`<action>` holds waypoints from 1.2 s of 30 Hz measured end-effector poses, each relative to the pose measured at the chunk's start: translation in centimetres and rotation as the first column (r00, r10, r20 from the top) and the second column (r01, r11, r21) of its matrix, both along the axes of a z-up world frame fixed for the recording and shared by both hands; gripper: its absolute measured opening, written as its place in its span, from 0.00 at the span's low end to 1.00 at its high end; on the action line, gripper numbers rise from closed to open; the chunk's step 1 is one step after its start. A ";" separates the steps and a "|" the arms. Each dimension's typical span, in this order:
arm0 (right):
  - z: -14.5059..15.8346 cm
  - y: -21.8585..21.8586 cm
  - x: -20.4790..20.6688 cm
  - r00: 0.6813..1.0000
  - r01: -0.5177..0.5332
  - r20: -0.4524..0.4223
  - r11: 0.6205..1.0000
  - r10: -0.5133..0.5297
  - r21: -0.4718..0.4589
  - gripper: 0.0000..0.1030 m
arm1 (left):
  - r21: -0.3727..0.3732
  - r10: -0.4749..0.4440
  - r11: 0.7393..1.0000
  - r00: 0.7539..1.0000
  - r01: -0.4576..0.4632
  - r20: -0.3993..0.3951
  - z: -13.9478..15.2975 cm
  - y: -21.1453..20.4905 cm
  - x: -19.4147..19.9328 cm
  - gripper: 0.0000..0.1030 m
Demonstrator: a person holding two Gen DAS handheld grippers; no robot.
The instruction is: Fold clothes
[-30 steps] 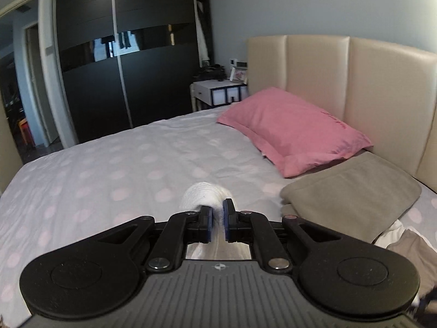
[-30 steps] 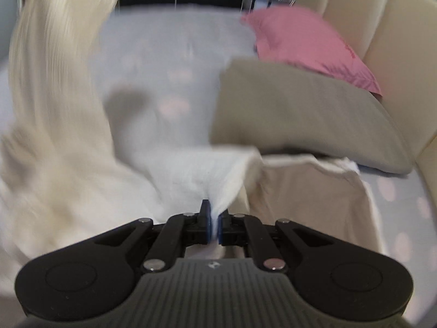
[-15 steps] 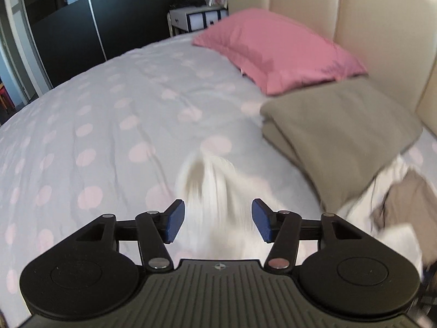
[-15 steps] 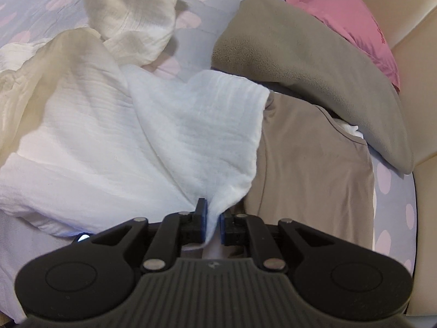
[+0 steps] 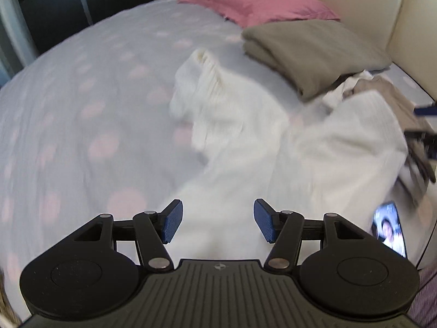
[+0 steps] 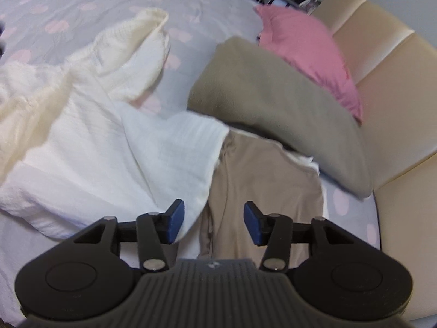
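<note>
White crinkled cloth, the garment [image 6: 90, 136] being worked, is lying spread and rumpled on the bed [image 5: 82, 95], near the headboard-side edge, one sleeve-like end bunched toward the middle. Both grippers are hanging over it with nothing pinched. The left gripper [image 5: 215, 222] is standing with jaws spread wide above the garment's near part. The right gripper [image 6: 209, 222] has just been opening, its jaws now apart, with the garment's corner lying below them but free of the pads.

Beside the garment a tan top [image 6: 262, 186] is lying flat, partly under the white corner. A folded olive blanket [image 6: 273, 98] is sitting toward the headboard, a pink pillow [image 6: 306, 52] beyond it.

Folding is looking barely begun: the garment is laid out but creased, no clean fold is showing, and the tan top is waiting too. The left view is blurred, so the garment's outline there is probably less tidy than it seems.
</note>
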State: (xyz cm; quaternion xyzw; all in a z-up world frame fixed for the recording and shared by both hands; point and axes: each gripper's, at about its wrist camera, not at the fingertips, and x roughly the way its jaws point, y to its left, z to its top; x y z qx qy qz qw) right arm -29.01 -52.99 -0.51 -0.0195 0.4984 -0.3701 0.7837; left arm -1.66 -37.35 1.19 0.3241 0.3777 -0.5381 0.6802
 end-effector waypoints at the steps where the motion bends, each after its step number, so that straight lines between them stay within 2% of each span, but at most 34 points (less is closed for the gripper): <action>1: 0.4 0.5 0.2 1.000 -0.014 0.020 1.000 0.014 -0.002 0.51 | 0.008 0.016 1.000 1.000 -0.016 -0.011 -0.4 0.9 0.2 0.54; 6: 1.1 3.2 2.4 0.986 -0.120 0.121 0.992 0.114 0.047 0.51 | 0.016 0.094 0.996 0.990 -0.093 -0.105 -2.6 5.4 0.2 0.54; 8: 0.9 4.3 3.6 0.976 -0.176 0.145 0.981 0.163 0.078 0.51 | -0.011 0.101 0.995 0.985 -0.103 -0.141 -2.9 6.9 -0.5 0.54; 11: 0.0 5.9 5.0 0.969 -0.226 0.121 0.969 0.214 0.099 0.51 | -0.082 0.069 0.993 0.986 -0.082 -0.149 -2.6 9.2 -2.3 0.54; 14: -1.2 6.4 5.9 0.971 -0.236 0.074 0.967 0.229 0.100 0.51 | -0.151 -0.019 0.989 0.994 0.002 -0.111 -1.8 10.8 -4.7 0.59; 16: -1.6 6.3 5.8 0.973 -0.228 0.065 0.968 0.222 0.107 0.51 | -0.167 -0.096 0.982 0.993 0.085 -0.063 -1.5 11.3 -6.5 0.63; 19: -1.8 5.9 5.7 0.976 -0.215 0.062 0.970 0.209 0.112 0.51 | -0.148 -0.182 0.972 0.983 0.180 -0.001 -2.3 11.0 -8.5 0.63; 23: -1.6 6.0 5.8 0.977 -0.209 0.062 0.973 0.204 0.093 0.52 | -0.122 -0.230 0.965 0.973 0.231 0.020 -4.0 10.2 -9.7 0.63; 25: -1.6 5.9 5.8 0.978 -0.204 0.059 0.975 0.199 0.083 0.53 | -0.103 -0.230 0.968 0.973 0.229 0.001 -5.0 9.8 -9.8 0.57; 27: -1.6 5.8 5.9 0.979 -0.198 0.055 0.977 0.195 0.073 0.61 | -0.090 -0.183 0.980 0.982 0.179 -0.038 -5.5 9.7 -9.4 0.25; 29: -1.8 5.5 5.8 0.982 -0.187 0.046 0.980 0.184 0.068 0.61 | -0.103 -0.118 0.989 0.991 0.111 -0.069 -5.5 10.0 -8.4 0.20; 31: -1.8 5.1 5.7 0.984 -0.176 0.043 0.982 0.173 0.069 0.61 | -0.136 -0.070 0.989 0.995 0.060 -0.068 -4.5 10.8 -7.3 0.19; 36: -1.4 4.8 5.5 0.986 -0.160 0.045 0.986 0.158 0.051 0.61 | -0.232 0.079 0.969 0.997 -0.082 -0.022 -0.2 14.1 -2.9 0.17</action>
